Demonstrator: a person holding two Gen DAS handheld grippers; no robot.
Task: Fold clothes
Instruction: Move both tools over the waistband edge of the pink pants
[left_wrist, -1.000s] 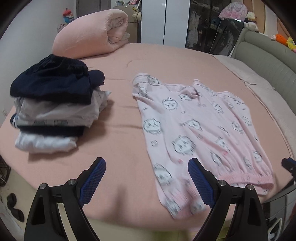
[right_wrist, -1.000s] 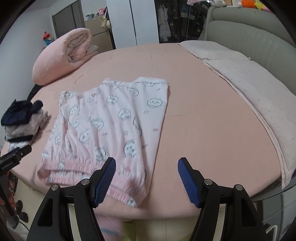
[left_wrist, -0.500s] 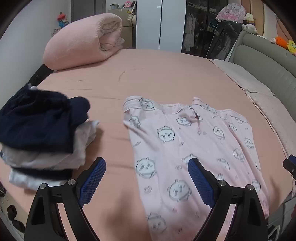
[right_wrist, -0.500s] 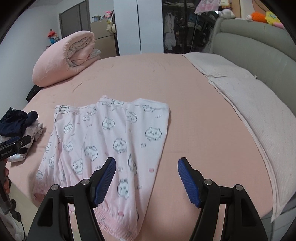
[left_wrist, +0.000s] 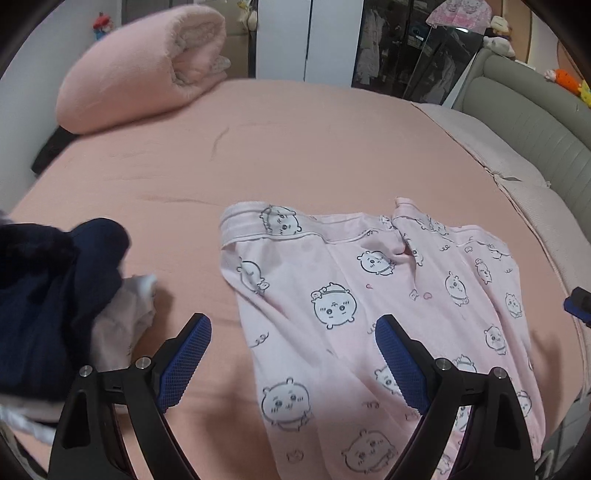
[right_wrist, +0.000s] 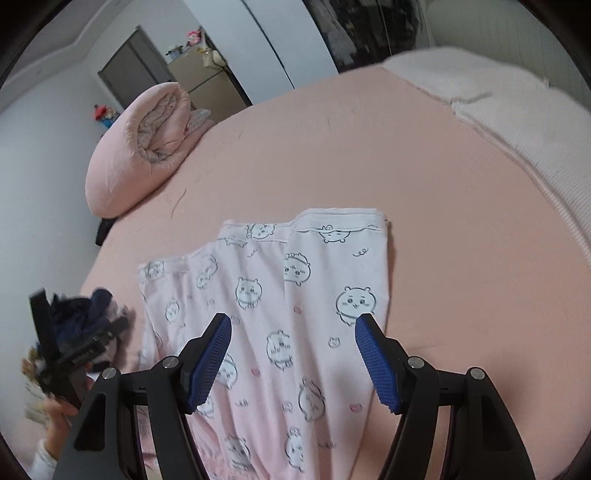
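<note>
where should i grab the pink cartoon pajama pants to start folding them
Take the pink pajama pants at the two far corners, which lie flat and free on the bed. Left tongs on the left corner, right tongs on the right corner. Both tongs are open above the fabric, so come down from above, pinch each edge and draw it toward you.

Both wrist cameras look forward and down across the bed (left_wrist: 295, 155), close above the pink pyjamas (left_wrist: 369, 314). The left view sits nearer the clothes pile (left_wrist: 55, 295), the right view further right, seemingly tilted. Both share the rolled quilt (right_wrist: 144, 155).
</note>
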